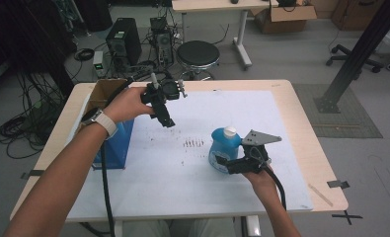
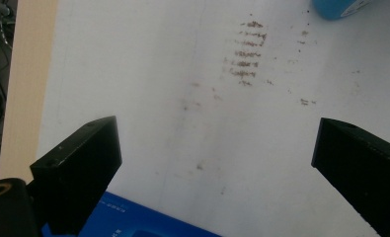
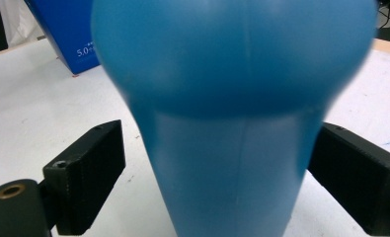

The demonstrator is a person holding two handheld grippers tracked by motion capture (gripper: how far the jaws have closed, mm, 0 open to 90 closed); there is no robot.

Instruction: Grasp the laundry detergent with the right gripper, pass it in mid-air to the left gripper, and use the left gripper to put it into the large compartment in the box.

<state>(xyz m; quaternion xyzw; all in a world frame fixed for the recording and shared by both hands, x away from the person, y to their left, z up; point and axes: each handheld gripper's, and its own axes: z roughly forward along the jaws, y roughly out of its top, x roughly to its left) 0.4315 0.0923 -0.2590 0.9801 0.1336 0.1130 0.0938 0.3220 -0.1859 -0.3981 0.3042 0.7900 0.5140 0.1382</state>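
Right of centre in the high view, the blue bottle [image 1: 223,149] with its white cap [image 1: 230,132] stands upright on the white table sheet [image 1: 182,187]. The right gripper [image 1: 225,163] has its jaws spread wide around the bottle's lower body, a gap showing on the left side in the right gripper view. In the upper left, the left gripper [image 1: 166,121] hovers over the sheet, jaws wide apart and empty, beside the blue box [image 1: 114,145].
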